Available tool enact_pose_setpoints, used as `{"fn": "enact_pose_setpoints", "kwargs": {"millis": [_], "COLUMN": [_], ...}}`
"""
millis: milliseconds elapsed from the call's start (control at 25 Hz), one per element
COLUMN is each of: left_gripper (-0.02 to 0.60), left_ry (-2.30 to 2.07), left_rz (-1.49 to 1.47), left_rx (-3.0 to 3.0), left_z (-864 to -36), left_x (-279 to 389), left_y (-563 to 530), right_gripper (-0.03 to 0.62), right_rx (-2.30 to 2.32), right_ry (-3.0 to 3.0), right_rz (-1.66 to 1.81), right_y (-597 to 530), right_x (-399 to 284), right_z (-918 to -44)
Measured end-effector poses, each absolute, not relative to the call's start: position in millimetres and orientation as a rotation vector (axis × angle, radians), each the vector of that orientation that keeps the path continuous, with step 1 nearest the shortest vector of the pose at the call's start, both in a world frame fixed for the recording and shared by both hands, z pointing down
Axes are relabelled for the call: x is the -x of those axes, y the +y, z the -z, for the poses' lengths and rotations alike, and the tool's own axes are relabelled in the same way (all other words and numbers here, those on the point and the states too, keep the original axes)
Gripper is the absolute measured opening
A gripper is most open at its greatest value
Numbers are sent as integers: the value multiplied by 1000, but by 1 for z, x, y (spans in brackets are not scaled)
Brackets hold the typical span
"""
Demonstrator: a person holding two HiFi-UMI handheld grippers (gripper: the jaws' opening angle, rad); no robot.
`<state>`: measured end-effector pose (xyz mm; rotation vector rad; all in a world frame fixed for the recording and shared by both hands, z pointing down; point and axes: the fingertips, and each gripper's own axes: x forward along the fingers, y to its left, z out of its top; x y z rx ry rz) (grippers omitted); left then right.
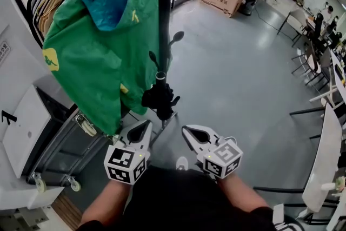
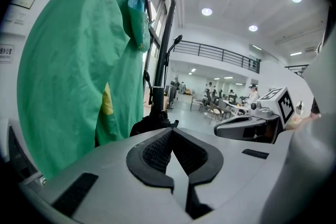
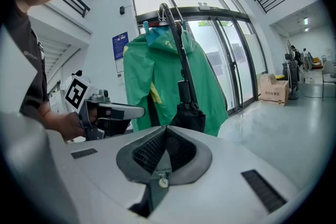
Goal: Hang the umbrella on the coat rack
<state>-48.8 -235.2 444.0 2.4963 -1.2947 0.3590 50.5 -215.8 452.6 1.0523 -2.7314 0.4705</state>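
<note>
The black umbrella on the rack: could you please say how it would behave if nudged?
Hung only by its hooked handle, the umbrella would probably swing freely. Its shaft looks stiff; the loose folded canopy seems floppy.

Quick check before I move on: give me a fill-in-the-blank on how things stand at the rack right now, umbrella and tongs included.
1. The black umbrella hangs on the coat rack by its curved ____.
2. The jacket hanging beside the umbrella is ____ in colour.
3. The left tongs and right tongs sit back from the umbrella, both empty and ____.

Missing words: handle; green; shut
</note>
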Motion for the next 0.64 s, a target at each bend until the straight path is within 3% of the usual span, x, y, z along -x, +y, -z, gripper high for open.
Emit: {"fn": "enact_pose_setpoints", "kwargs": {"millis": [640], "left_gripper": [15], "left_ry": [-1284], "left_rz": [-362], "left_rx": [-2505], "left_z": [-443], "left_x": [49], "left_y": [-239], "right_gripper": [9], "right_rx": [-1063], "right_ry": [-2730], "right_rz": [-477], "right_y": [-218], "right_x": [-47], "right_z": [-455]}}
